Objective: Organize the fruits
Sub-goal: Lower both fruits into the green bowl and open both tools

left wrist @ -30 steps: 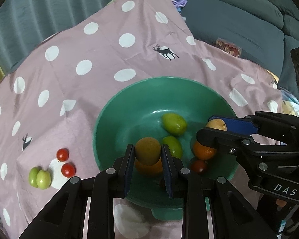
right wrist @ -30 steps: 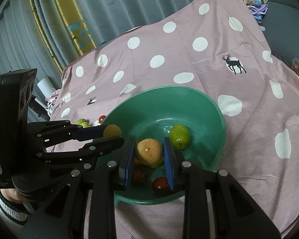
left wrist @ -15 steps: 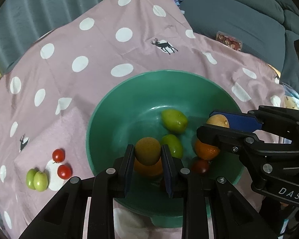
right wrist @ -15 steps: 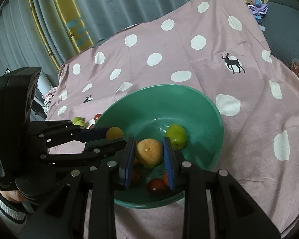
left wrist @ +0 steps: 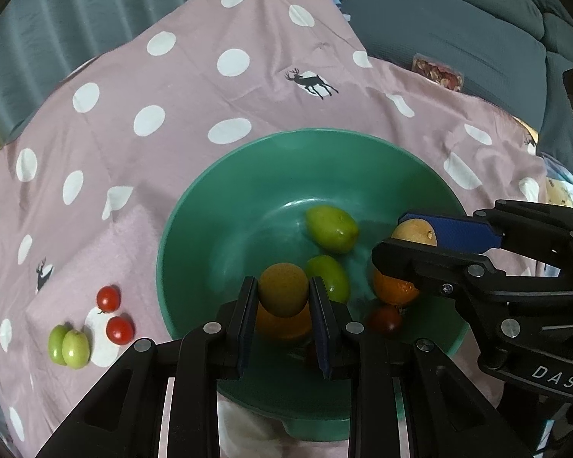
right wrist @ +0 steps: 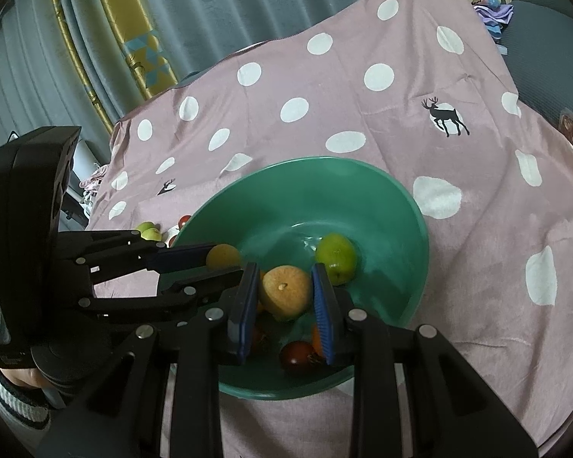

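Now I'm holding both jaws clamped over the green bowl: left gripper on a brown fruit, right gripper on a tan fruit. Cherry tomatoes and green fruits are lying on the spotted pink cloth; curtains are hanging behind.

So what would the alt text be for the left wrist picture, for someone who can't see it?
Black tongs grip a round brownish-yellow fruit above a green bowl holding green, orange and dark red fruit. A second pair of tongs on the right grips a similar fruit. Two cherry tomatoes and two green fruits sit on the pink dotted cloth.
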{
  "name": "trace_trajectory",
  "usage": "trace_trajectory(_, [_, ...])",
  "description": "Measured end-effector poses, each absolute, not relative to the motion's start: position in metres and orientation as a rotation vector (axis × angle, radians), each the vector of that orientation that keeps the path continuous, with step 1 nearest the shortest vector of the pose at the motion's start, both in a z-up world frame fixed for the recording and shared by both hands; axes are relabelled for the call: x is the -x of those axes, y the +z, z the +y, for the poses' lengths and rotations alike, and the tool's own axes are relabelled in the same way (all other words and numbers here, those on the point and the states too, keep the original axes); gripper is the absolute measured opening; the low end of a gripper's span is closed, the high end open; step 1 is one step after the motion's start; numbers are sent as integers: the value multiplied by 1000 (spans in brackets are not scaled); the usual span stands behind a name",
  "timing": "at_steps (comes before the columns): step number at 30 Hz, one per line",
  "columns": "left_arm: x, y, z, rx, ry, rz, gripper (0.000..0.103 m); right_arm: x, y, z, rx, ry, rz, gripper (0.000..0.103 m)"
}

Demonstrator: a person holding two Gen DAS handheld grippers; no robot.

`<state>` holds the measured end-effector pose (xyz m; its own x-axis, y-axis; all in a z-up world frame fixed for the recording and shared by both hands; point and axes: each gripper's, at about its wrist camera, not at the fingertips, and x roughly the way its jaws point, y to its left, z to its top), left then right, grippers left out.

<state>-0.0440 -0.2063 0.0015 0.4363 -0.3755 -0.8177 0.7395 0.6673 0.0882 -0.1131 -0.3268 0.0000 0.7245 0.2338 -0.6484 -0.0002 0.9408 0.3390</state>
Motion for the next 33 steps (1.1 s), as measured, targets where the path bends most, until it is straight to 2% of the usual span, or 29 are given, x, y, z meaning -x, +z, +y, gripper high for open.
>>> trace_trajectory(17, [44,7,-201,-440,-704,845,27,115,0,-330,-364,122,744,31])
trace_trajectory(21, [43,12,-194,-418,-689,836,28,119,3,-333,-393,113,721,44])
trace_trajectory(23, [43,15,-188,-404,-680,827,36,122,7,-332,-396,101,708,47])
trace_trajectory(25, [44,19,-182,-387,-668,814,53,124,10,-331,-395,97,701,48])
trace_trajectory(29, [48,29,-160,-345,-646,786,65,129,15,-327,-400,89,687,57])
trace_trajectory(31, [49,32,-143,-328,-618,772,76,132,18,-325,-404,89,680,63])
trace_trajectory(33, [49,34,-127,-310,-589,766,79,136,21,-323,-405,85,670,66])
